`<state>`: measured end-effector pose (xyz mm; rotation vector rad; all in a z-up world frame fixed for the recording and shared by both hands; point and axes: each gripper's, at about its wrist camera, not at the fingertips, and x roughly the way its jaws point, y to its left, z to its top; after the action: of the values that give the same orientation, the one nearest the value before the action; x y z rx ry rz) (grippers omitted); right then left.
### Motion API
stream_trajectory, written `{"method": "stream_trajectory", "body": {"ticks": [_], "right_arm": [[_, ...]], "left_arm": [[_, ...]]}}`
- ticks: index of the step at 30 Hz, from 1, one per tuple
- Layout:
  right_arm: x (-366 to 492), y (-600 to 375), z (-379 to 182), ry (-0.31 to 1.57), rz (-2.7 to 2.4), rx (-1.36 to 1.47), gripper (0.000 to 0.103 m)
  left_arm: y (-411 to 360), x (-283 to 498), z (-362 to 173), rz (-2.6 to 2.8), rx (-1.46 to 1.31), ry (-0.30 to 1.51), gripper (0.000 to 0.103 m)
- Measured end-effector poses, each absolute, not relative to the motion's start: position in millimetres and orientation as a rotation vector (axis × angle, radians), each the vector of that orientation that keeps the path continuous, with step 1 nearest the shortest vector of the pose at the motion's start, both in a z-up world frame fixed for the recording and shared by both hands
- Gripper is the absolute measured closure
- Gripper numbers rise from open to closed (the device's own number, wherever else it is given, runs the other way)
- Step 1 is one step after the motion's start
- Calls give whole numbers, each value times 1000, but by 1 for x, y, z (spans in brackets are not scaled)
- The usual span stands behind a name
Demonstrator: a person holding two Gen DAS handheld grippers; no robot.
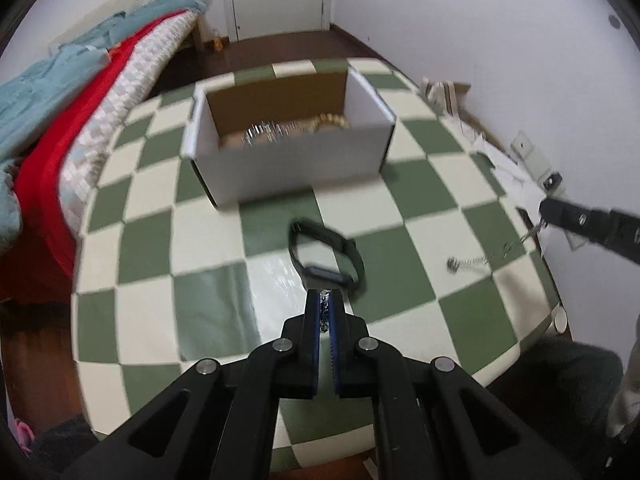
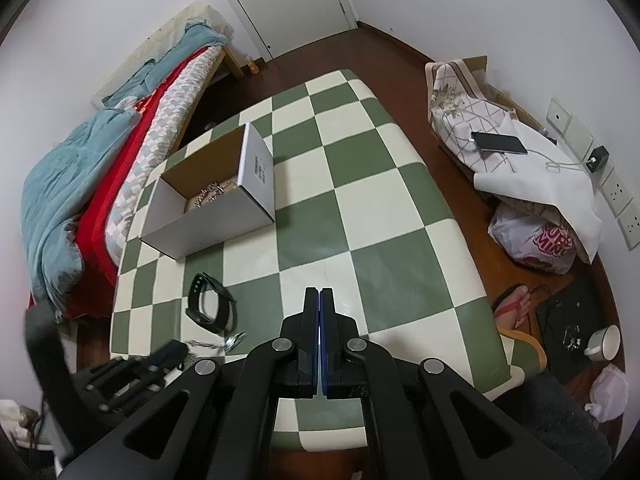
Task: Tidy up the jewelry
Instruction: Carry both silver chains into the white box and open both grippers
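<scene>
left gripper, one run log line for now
left gripper: shut on silver chain | right gripper: shut, empty | black watch: on table

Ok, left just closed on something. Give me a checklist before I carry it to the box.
1. Left gripper grip: shut, with a small shiny piece pinched between its pads. Ok.
2. White box: open on top, jewelry already inside, nothing covering it. Ok.
3. Straight path to the box: a black watch lies on the table just ahead of the left gripper. Not ok at table height.
4. Right gripper: shut, nothing seen between its pads in its own view. Ok.
5. Silver chain at the table's right edge: blurred, so whether it is lying loose or held is unclear. Cannot tell.
</scene>
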<state>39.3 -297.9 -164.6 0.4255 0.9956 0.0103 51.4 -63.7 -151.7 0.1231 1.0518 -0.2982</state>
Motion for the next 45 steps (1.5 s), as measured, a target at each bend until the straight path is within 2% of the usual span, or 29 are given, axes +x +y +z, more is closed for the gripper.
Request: {"method": "stream_trajectory", "body": {"ticks": [9,24,32,45], "right_arm": [[50,-282,-127,943,72,415,103],[111,-244,-13,798,157,349,103],[164,-215,-4,829,196,303,103],[230,-186,-82,1003,215,267,103]], "left_arm": [[-59,78,-103,-290,56,975,101],[-47,149,-24,-322,5,888,101],[-41,204,-52,-347,5,981,101],[-30,258,-125,-366,-37,1183,101]]}}
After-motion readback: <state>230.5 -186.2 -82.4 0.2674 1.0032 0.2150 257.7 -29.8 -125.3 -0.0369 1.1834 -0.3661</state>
